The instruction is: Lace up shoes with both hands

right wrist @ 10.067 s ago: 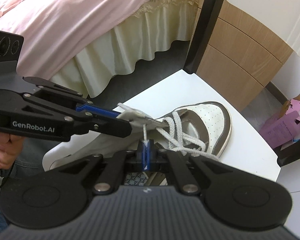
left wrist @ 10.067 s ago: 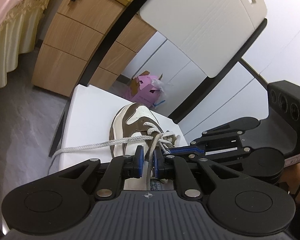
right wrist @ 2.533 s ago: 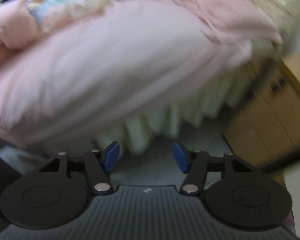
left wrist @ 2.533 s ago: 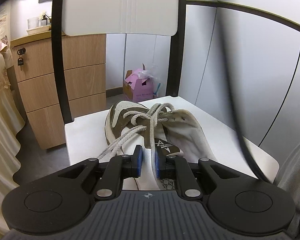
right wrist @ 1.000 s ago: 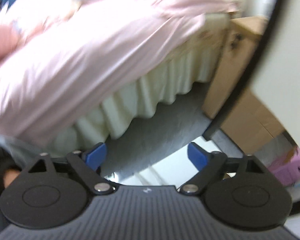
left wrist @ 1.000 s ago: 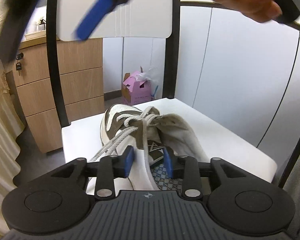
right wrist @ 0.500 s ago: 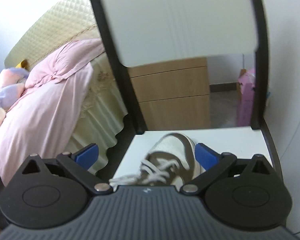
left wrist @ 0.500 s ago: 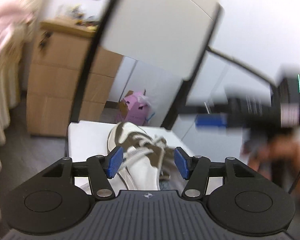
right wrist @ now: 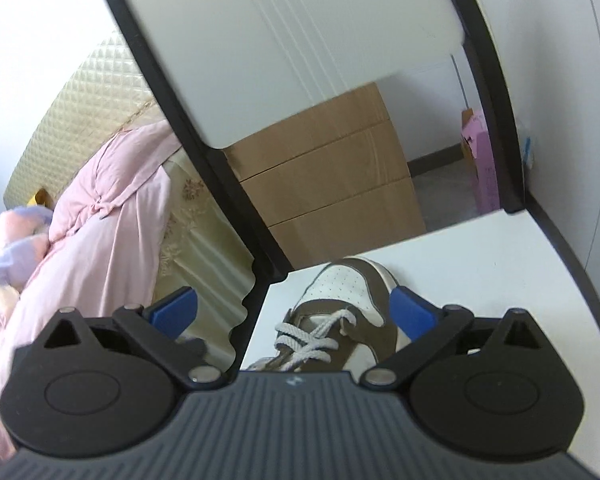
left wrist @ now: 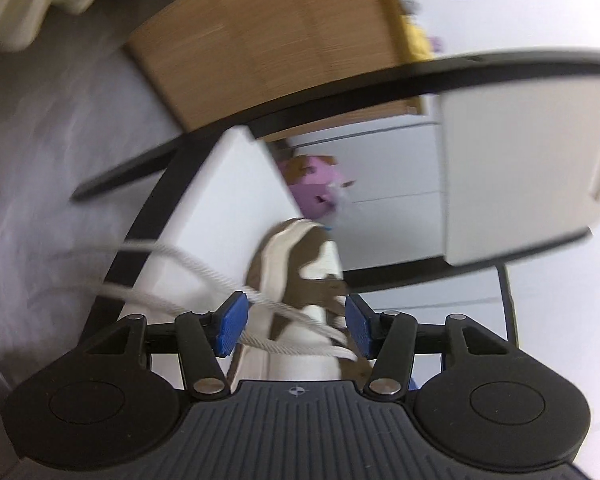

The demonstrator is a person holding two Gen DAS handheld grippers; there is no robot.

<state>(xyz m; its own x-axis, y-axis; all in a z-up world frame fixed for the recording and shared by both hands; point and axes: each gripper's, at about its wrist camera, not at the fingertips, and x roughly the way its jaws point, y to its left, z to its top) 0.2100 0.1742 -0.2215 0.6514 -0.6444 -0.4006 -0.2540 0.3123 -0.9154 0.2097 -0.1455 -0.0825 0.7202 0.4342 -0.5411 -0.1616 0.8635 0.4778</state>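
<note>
The left gripper [left wrist: 296, 330] has its blue-padded fingers [left wrist: 231, 328] spread wide, holding nothing; two strands of white lace [left wrist: 204, 276] run across the gap between them, one passing just in front of the left pad, though whether it touches cannot be told. Just beyond the fingers lies the shoe [left wrist: 300, 276], brown and white, toe pointing away, on the white seat of a chair [left wrist: 224, 184]. The lace trails off to the left over the seat edge, blurred by motion. Farther off, past the chair's black frame, stand a wooden cabinet [left wrist: 268, 40] and a pink box [left wrist: 314, 192] on the floor. The right gripper [right wrist: 292, 312] also has its fingers [right wrist: 412, 312] spread wide and empty. Between them, near the camera, the shoe [right wrist: 340, 308] lies on the left near part of the seat [right wrist: 480, 264], its crossed lace [right wrist: 312, 340] toward the camera and its white toe cap toward the chair back. To the left of the chair is a bed [right wrist: 100, 240] with a pink cover; behind the chair stands the cabinet [right wrist: 332, 184], and at far right the pink box [right wrist: 482, 160].
</note>
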